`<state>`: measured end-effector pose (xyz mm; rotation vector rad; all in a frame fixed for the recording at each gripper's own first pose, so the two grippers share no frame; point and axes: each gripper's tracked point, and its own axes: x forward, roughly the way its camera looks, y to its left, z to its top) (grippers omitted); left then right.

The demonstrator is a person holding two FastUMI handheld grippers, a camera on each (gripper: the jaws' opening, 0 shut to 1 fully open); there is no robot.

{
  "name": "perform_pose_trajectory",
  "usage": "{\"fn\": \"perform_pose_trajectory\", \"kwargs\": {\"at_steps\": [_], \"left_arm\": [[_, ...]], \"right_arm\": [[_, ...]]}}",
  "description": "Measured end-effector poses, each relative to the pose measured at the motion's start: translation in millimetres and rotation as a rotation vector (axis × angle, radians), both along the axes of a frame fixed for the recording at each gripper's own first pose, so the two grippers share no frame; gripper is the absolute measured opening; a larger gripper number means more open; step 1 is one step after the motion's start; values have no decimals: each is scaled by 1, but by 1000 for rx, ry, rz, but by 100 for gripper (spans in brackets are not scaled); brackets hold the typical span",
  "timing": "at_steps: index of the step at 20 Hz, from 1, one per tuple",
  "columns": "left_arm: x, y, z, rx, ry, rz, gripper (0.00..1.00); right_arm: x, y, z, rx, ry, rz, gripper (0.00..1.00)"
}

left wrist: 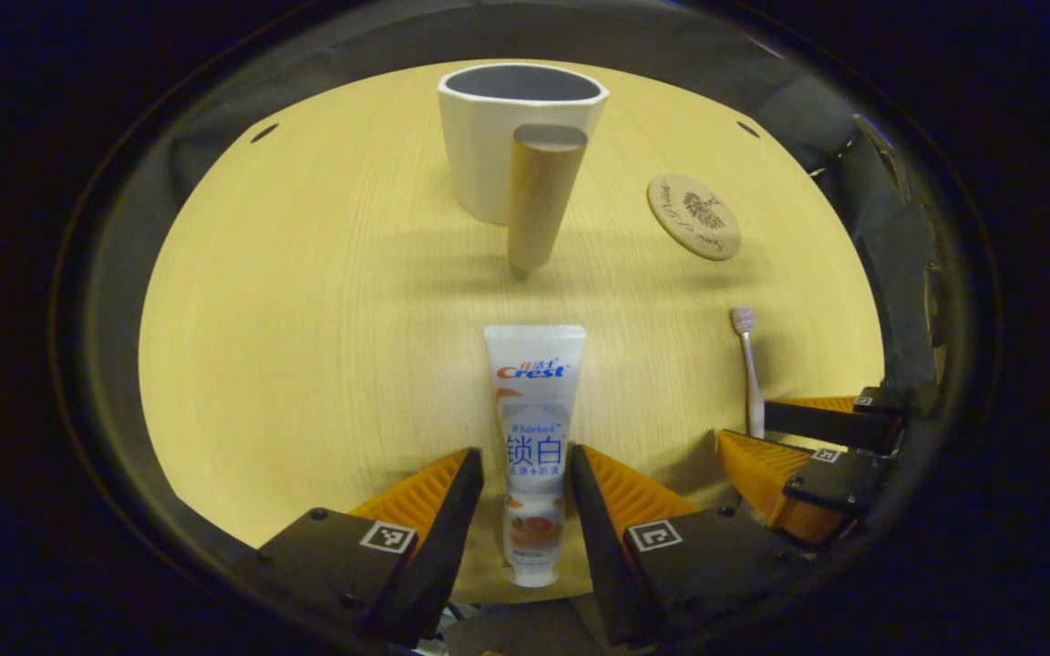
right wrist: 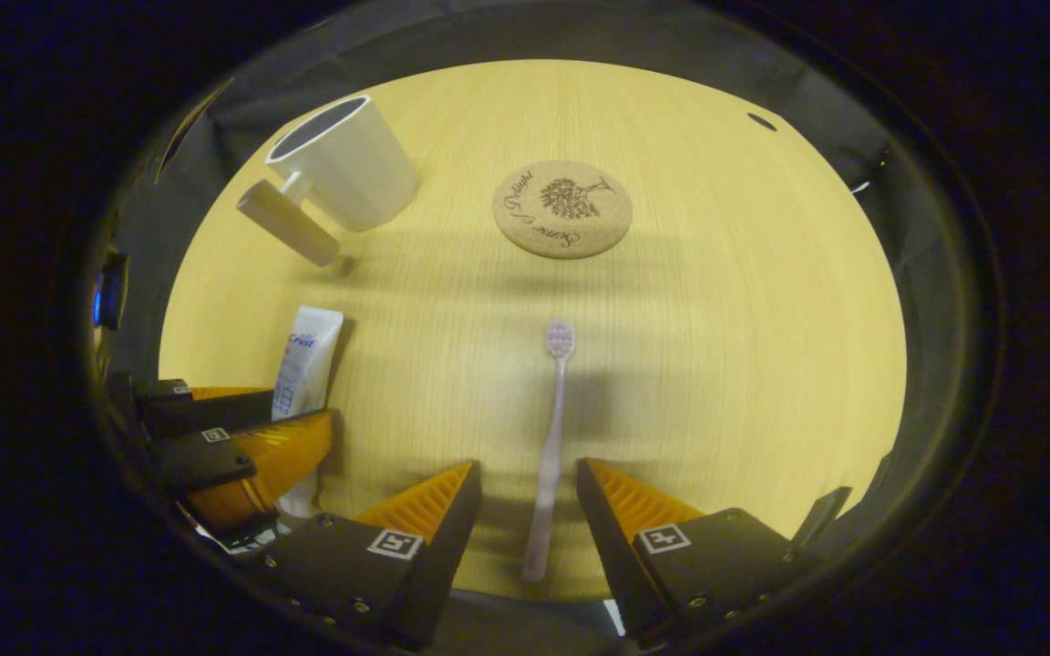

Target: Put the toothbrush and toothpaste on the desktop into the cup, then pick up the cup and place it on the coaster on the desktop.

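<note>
Nearest the lens in the left gripper view, the toothpaste tube (left wrist: 534, 456) is seen lying flat on the wooden desktop (left wrist: 306, 364), its capped end between the two fingers of the left gripper (left wrist: 525, 510), which stands open with a gap on either side of the tube. The tube's long axis runs straight away from that gripper toward the white cup (left wrist: 516, 137) at the far edge, whose wooden handle (left wrist: 539, 196) points back at the gripper. In the right gripper view the toothbrush (right wrist: 550, 437) is laid the same way, handle end between the parted fingers of the right gripper (right wrist: 530, 519), bristles toward the far side; no contact is made there either. Each item is thus lined up with the nearer hand, and a closing of the fingers is judged to be all either grasp needs. The cup is upright and nothing is seen inside it, so neither item has been placed yet. The cork coaster (right wrist: 562, 209) is shown plainly face-on in the right gripper view, well apart from the cup; in the left gripper view it is foreshortened at far right, and the cup's handle is seen end-on
</note>
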<state>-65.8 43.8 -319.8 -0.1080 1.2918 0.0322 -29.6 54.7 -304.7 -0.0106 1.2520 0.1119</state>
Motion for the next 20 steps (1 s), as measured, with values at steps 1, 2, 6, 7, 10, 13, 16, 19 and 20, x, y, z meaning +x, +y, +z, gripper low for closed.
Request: {"fn": "perform_pose_trajectory", "kwargs": {"at_steps": [1, 2, 6, 7, 10, 13, 16, 19, 20], "left_arm": [[-1, -1, 2, 6, 4, -3, 67], [0, 1, 3, 12, 0, -9, 64], [1, 2, 3, 23, -2, 3, 46], [-1, 2, 4, 21, 0, -12, 41], [0, 3, 3, 31, -2, -17, 35], [1, 3, 4, 26, -21, -23, 35], [2, 3, 5, 24, -59, -22, 28], [4, 4, 8, 27, -102, -31, 21], [5, 5, 9, 28, -114, -24, 21]], "right_arm": [[-2, -1, -1, -9, 10, 3, 66], [-2, -1, -1, -10, 11, 10, 59], [-6, -10, -1, -40, 42, 1, 33], [-5, -11, -1, -43, 39, 11, 33], [-7, -10, -4, -26, 27, 5, 15], [-8, -10, -4, -16, 9, 13, 10], [-7, -10, -1, 20, -25, 1, 6], [-7, -11, 1, 35, -54, 6, 5], [-8, -11, 2, 40, -62, 6, 5]]}}
